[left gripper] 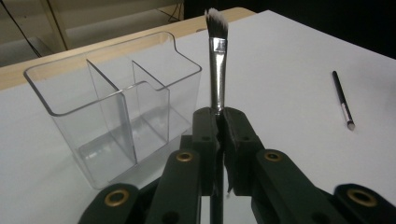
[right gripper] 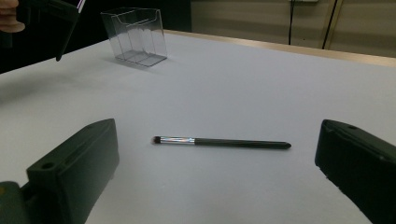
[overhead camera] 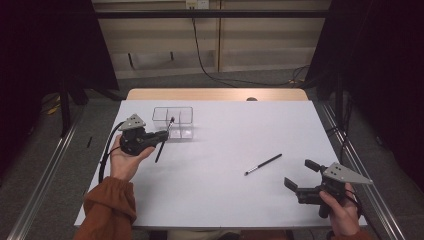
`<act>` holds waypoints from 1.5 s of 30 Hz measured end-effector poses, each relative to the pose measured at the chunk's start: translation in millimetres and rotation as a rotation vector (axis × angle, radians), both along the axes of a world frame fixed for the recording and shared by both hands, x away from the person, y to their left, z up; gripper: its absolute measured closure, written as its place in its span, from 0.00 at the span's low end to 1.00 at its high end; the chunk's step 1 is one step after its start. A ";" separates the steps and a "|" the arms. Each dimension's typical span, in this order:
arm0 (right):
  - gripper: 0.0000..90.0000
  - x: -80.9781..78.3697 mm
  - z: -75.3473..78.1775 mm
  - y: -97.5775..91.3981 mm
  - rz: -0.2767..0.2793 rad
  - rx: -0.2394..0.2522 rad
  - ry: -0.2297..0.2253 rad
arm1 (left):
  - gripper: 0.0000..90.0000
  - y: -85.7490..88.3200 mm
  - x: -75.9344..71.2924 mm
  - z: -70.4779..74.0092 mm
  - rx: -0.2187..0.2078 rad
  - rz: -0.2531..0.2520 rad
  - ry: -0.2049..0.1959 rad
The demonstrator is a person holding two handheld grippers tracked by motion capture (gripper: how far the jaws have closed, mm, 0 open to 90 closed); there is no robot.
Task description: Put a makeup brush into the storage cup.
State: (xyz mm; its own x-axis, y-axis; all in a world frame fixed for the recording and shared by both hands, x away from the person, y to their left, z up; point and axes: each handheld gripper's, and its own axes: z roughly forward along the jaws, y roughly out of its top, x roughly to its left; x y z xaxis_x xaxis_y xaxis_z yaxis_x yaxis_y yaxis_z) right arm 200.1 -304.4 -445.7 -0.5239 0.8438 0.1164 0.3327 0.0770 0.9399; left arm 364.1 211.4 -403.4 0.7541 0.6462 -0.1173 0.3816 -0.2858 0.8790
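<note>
Left gripper view: the left gripper [left gripper: 218, 122] is clamped on a brush [left gripper: 217, 60], at three o'clock of the clear organizer [left gripper: 112, 100]. It looks light, stiff and slick; mid-handle suits. The right gripper [overhead camera: 300, 176] gapes empty toward a second brush [right gripper: 219, 141].

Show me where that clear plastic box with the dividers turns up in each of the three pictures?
High view: the clear box sits left of centre, toward the table's far edge, just beyond the left tongs.
Left gripper view: it is at the left, beside the brush held in the tongs.
Right gripper view: small, at the upper left.
Shared landmark: the loose brush lying on the table.
</note>
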 end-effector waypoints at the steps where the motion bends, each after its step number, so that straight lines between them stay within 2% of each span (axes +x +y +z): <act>1: 0.00 0.0 0.0 0.0 0.001 -0.001 -0.002 | 0.93 0.6 -0.4 0.4 -0.004 0.004 -0.005; 7: 0.00 0.1 0.1 0.1 0.001 -0.002 -0.003 | 0.93 1.8 -1.7 3.0 -0.026 0.025 -0.040; 9: 0.00 0.1 0.0 0.1 0.000 0.000 -0.001 | 0.93 2.7 -1.3 4.7 -0.047 0.031 -0.046; 11: 0.00 0.2 -0.1 0.1 0.000 -0.001 -0.001 | 0.93 4.3 -0.3 6.5 -0.038 0.041 -0.052; 18: 0.00 0.6 -0.1 0.5 0.000 0.000 0.000 | 0.93 12.0 0.5 13.5 -0.074 0.067 -0.080; 25: 0.00 1.2 -0.1 1.3 -0.001 0.001 0.000 | 0.93 10.2 2.1 22.7 -0.076 0.065 -0.096; 27: 0.00 1.1 0.0 1.2 0.001 0.001 -0.001 | 0.93 7.7 3.5 26.2 -0.058 0.065 -0.112; 37: 0.00 -0.1 0.5 1.1 -0.003 0.007 -0.021 | 0.93 2.9 11.8 41.0 -0.084 0.064 -0.134; 45: 0.00 -0.2 0.3 1.4 -0.004 0.011 -0.026 | 0.93 0.6 17.4 50.9 -0.085 0.070 -0.149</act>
